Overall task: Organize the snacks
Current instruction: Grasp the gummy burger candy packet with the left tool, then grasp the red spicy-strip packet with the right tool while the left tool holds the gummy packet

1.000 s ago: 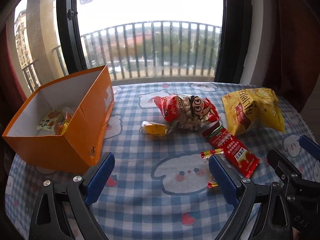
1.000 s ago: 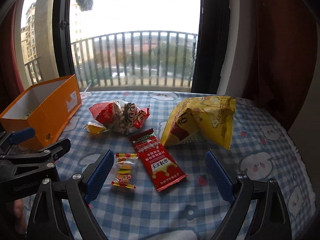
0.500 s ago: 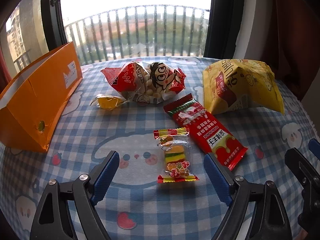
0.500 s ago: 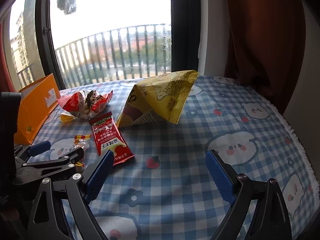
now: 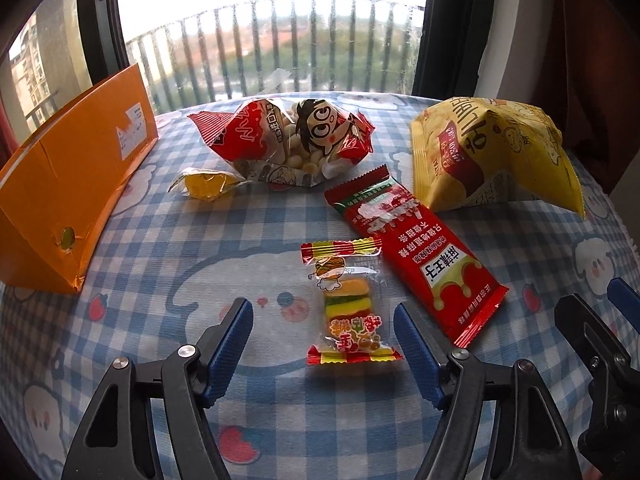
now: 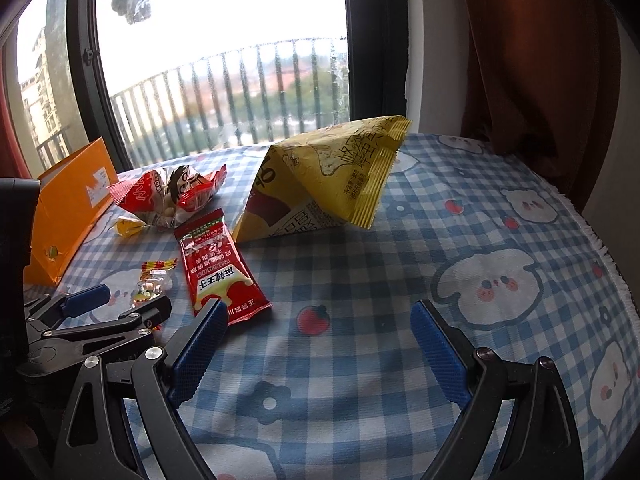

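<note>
The left gripper [image 5: 324, 324] is closing, unclenched, its blue pads flanking the burger gummy packet [image 5: 349, 307] without touching it. The right gripper [image 6: 320, 328] stands released over bare checked cloth on the worktop [image 6: 440, 240]. Beyond lie a red sachet [image 5: 416, 256], a yellow candy [image 5: 206, 184], a red snack bag [image 5: 292, 140], a yellow chip bag [image 5: 488, 156] and an orange box [image 5: 72, 176]. Behind: a railed window [image 5: 272, 32].

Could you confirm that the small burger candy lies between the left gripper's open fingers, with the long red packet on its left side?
Not quite: in the left wrist view the long red packet lies to the right of the burger candy, not its left. The candy does sit between the left gripper's fingers, which are closing but not yet touching it.
</note>
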Available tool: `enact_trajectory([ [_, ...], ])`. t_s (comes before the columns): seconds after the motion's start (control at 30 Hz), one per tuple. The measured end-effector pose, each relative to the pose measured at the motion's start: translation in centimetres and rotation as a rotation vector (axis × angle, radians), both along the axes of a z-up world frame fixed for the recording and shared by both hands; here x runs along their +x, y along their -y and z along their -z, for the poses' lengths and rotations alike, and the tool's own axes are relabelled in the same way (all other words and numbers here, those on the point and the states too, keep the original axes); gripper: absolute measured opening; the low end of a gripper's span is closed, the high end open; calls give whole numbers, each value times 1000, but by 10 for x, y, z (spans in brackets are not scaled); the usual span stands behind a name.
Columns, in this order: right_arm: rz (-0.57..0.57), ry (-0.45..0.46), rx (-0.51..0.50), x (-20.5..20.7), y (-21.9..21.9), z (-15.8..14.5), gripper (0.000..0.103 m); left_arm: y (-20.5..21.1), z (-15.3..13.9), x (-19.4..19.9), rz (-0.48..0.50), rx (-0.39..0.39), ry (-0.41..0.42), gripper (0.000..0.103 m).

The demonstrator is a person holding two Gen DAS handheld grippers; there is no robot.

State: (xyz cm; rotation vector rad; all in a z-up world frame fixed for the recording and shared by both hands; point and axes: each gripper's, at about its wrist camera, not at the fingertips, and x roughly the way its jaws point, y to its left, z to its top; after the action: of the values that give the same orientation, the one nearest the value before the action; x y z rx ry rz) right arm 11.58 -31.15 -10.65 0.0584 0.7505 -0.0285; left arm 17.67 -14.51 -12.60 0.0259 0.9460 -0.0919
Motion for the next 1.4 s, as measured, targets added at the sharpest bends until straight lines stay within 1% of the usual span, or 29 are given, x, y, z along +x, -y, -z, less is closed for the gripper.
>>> enact_trajectory([
  [0.1,-5,0,-4,1,-1,1,94,-1,4,2,-5,-5,-17,63],
  [0.17,-6,0,-6,1,-1,1,94,-1,4,2,-7,-4,-7,57],
  [0.27,-5,-3,-3,2,-1,2,94,-1,3,1,-4,-7,-3,44],
  [0.3,-5,-5,-3,2,-1,2,94,-1,3,0,1,-7,-2,38],
  [0.33,-5,-6,-4,3,-1,3,94,-1,3,0,5,-4,-3,36],
  [0.5,-7,-6,-9,4,-2,3,94,-4,2,-2,3,-23,-7,33],
  [0.63,-17,-14,-14,7,-6,4,94,-11,-4,-5,-11,-18,16,33],
  [0.9,-97,-37,-55,25,-37,6,94,-36,-17,-3,-52,-19,45,33],
  [1.07,-133,-45,-73,35,-56,8,94,-52,-18,-1,-68,-21,43,33],
  [1.23,-155,-86,-63,49,-71,15,94,-67,-17,4,-85,-33,31,33],
  [1.4,-168,-108,-96,63,-85,25,94,-78,-13,9,-96,-37,19,33],
])
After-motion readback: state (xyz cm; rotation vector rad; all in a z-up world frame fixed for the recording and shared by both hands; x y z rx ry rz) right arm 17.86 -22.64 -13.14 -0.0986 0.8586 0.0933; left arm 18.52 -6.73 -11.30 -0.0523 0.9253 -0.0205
